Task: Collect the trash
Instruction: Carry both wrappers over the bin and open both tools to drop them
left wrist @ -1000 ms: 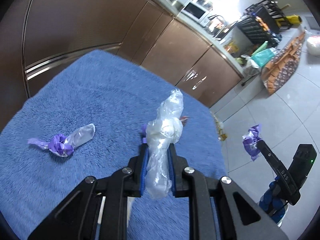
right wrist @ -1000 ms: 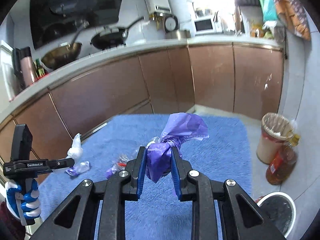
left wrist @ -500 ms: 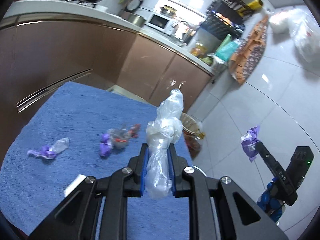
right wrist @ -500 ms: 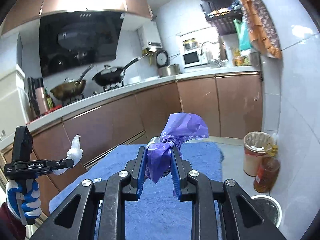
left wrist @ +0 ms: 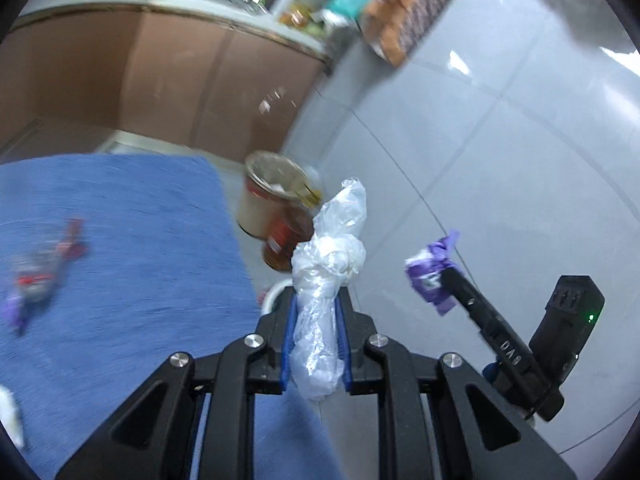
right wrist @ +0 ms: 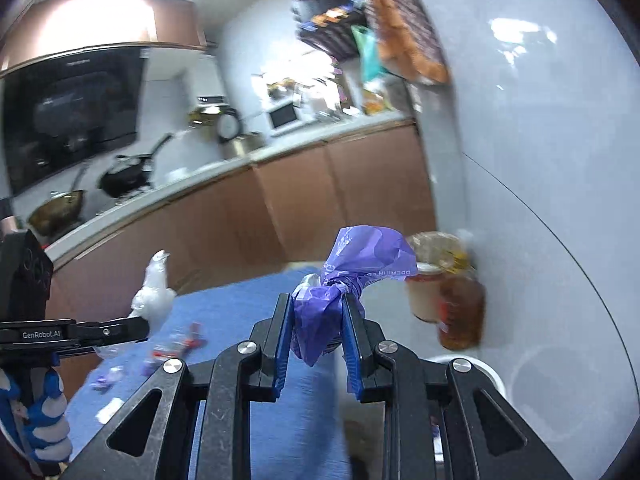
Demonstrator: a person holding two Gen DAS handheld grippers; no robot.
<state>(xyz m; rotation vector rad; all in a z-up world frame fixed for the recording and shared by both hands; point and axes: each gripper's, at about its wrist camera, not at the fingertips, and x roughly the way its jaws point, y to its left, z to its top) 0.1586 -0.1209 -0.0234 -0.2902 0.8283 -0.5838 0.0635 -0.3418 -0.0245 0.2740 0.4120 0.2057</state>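
Observation:
My left gripper [left wrist: 316,300] is shut on a knotted clear plastic bag [left wrist: 332,256] that sticks up between its blue pads, beyond the right edge of the blue towel [left wrist: 140,240]. In the right wrist view my right gripper [right wrist: 318,308] is shut on a crumpled purple bag [right wrist: 360,256]. Each gripper shows in the other's view: the right one [left wrist: 444,276] with its purple bag [left wrist: 430,280], the left one [right wrist: 136,326] with the clear bag [right wrist: 154,296]. A white-rimmed bin [right wrist: 486,372] sits on the floor below, its rim [left wrist: 274,294] partly hidden behind my left fingers.
Blurred wrappers [left wrist: 44,268] and a purple scrap [left wrist: 12,308] lie on the towel. A lined beige bucket [left wrist: 268,196] and an amber oil bottle [left wrist: 288,240] stand on the grey tile floor beside the towel's corner. Brown kitchen cabinets [right wrist: 300,200] run behind. A gloved hand [right wrist: 44,420] holds the left gripper.
Both grippers have swung right, from over the towel toward its right edge and the floor. Each keeps its bag. The bucket and bottle now sit close ahead.

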